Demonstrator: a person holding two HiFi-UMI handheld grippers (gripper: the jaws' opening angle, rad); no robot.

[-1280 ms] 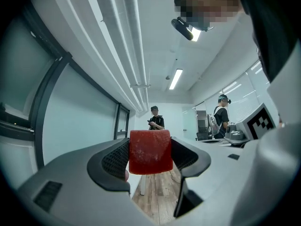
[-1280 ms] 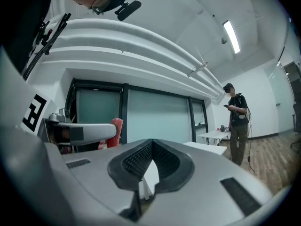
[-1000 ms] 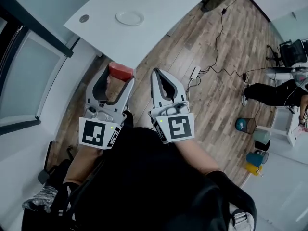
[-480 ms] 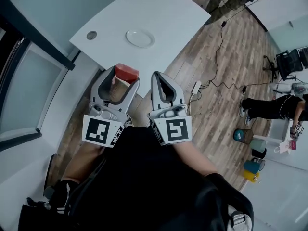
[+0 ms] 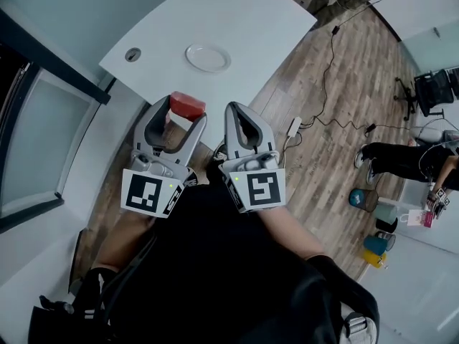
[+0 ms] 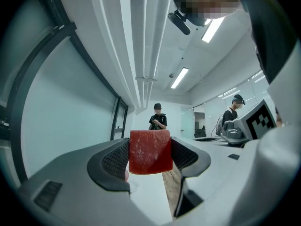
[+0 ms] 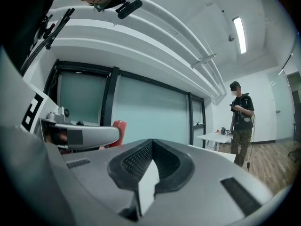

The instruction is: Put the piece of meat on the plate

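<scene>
Showing the head view, with both handheld grippers raised in front of the person's dark clothing. The left gripper (image 5: 184, 113) is clamped on a red rectangular piece of meat (image 5: 188, 104). In the left gripper view its ribbed black pads press the two sides of the block (image 6: 150, 152), which stands upright between them. The right gripper (image 5: 237, 109) has its jaws brought together. The right gripper view shows the two ribbed pads (image 7: 136, 161) meeting at their tips with nothing between them.

A small round white plate (image 5: 208, 57) lies on the curved white tabletop (image 5: 251, 20), near a round grey cable port (image 5: 133, 54) set into the same surface. The meat is held apart from the plate, in the air at the table's near edge, with the plate beyond it. The plate's face shows plain white.

To the right, on the wood-plank floor (image 5: 315, 156), black cables (image 5: 326, 70) run to a white power strip (image 5: 292, 126). A teal bucket (image 5: 363, 199) stands there, with a blue container (image 5: 379, 245) and a yellow one (image 5: 374, 261) near it. Their contents cannot be made out. A person in dark clothes (image 6: 157, 119) stands in the background of the left gripper view.
</scene>
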